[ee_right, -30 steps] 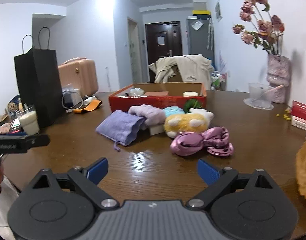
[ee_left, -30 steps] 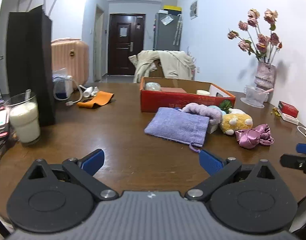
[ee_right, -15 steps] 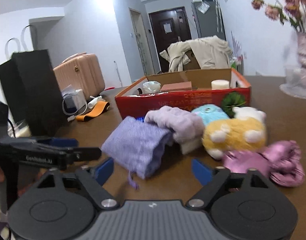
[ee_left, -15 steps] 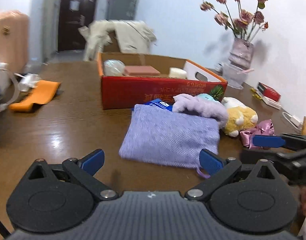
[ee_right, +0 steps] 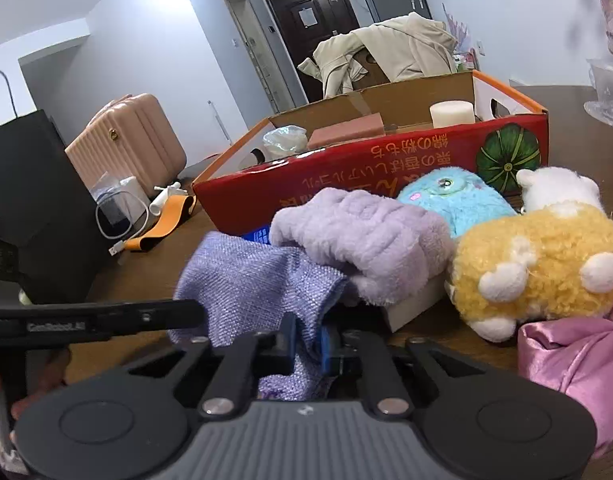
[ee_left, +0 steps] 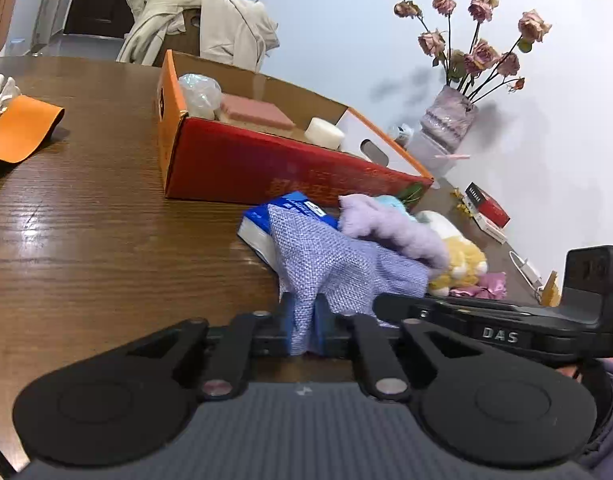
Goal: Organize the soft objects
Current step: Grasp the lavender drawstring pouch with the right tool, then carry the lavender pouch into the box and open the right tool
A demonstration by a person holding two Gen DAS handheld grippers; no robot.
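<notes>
Right tool (ee_right: 308, 344) apparently pinches lavender pouch (ee_right: 250, 280).

Both wrist cameras look forward along their jaws, very near; both show the purple pouch (ee_left: 338, 268) (ee_right: 250, 276) and red box (ee_left: 266, 164) (ee_right: 386, 168) just beyond.

We see bare table (ee_left: 86, 216) left of the pouch (ee_left: 338, 264) — rightward, the red box (ee_left: 266, 164) and plush toys (ee_right: 538, 272) crowd us.

I see the lavender woven drawstring pouch (ee_left: 338, 264) bunched and lifted at its near edge, pinched there, its far end under the fluffy lilac plush cloth (ee_right: 358, 236).
</notes>
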